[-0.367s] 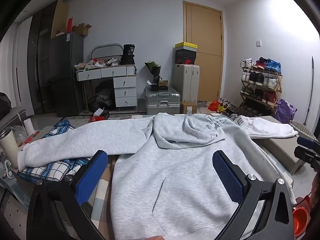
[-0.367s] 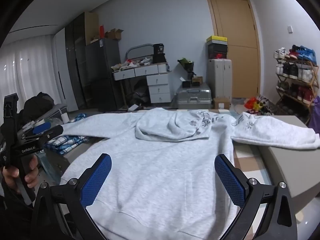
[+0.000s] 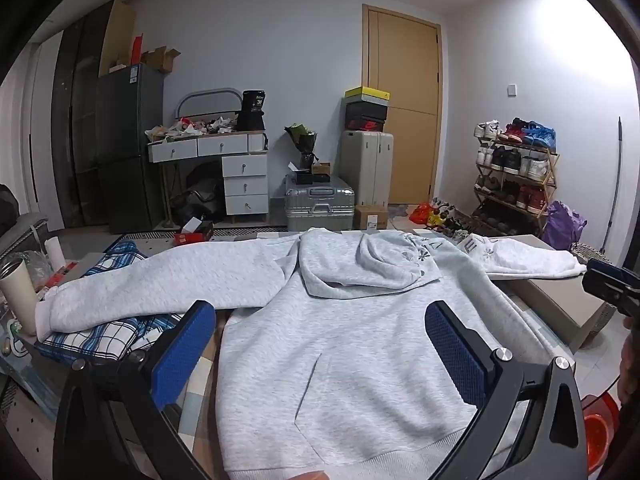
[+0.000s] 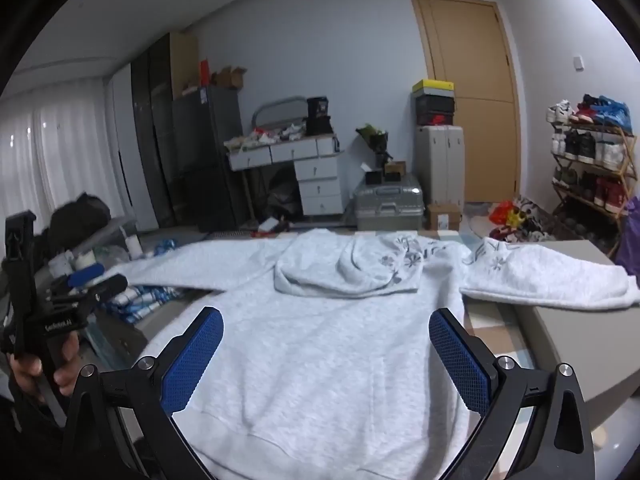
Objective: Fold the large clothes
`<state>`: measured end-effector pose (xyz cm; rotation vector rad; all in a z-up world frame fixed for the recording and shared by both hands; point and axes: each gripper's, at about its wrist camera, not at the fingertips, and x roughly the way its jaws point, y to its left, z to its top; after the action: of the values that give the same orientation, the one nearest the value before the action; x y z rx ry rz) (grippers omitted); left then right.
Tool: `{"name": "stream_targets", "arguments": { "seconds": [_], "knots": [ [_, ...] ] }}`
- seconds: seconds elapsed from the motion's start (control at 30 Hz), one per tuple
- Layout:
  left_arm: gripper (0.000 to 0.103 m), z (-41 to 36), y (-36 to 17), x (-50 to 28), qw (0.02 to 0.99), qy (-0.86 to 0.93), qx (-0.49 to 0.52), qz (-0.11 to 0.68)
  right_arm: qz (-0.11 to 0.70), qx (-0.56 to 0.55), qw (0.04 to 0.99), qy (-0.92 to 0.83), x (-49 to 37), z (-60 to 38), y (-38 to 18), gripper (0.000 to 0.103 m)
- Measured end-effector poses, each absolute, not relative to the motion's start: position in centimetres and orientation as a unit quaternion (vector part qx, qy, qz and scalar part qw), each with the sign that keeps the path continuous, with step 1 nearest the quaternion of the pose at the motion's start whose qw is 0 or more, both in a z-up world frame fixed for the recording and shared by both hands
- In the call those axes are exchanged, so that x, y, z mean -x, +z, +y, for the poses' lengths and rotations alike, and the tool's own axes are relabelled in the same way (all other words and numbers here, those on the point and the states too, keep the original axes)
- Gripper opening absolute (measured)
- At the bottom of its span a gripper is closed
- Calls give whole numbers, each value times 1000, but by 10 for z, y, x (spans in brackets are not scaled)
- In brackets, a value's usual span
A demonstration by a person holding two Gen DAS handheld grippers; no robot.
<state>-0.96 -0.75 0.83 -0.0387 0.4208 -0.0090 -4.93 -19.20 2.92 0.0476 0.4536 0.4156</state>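
Note:
A light grey hoodie (image 3: 340, 344) lies spread face up on the table, hood folded down over its chest, both sleeves stretched out sideways. Its left sleeve (image 3: 160, 284) rests over a blue plaid cloth (image 3: 104, 332); its right sleeve (image 4: 552, 276) lies on a beige box. My left gripper (image 3: 320, 344) hovers open above the hoodie's lower front with nothing between its blue pads. My right gripper (image 4: 326, 344) also stands open over the hoodie (image 4: 320, 352), empty. In the right wrist view a hand holds the left gripper (image 4: 86, 282) at the far left.
A white tumbler (image 3: 16, 296) and clutter stand at the table's left end. A beige box (image 3: 560, 300) sits at the right. Beyond the table are a silver suitcase (image 3: 320, 208), a white drawer desk (image 3: 224, 168), a shoe rack (image 3: 516, 176) and a red basin (image 3: 600, 436) on the floor.
Both views have shifted only slightly; the right wrist view is a little blurred from motion. The hoodie has not moved and both grippers stay open.

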Motion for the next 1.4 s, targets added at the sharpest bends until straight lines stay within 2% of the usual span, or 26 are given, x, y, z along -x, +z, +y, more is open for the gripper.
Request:
{"name": "stream_targets", "arguments": {
  "seconds": [1.4],
  "knots": [
    [102,-12,9,11,977,-2,16,211,217,-6,955,204,53,-188,29,103]
  ]
}}
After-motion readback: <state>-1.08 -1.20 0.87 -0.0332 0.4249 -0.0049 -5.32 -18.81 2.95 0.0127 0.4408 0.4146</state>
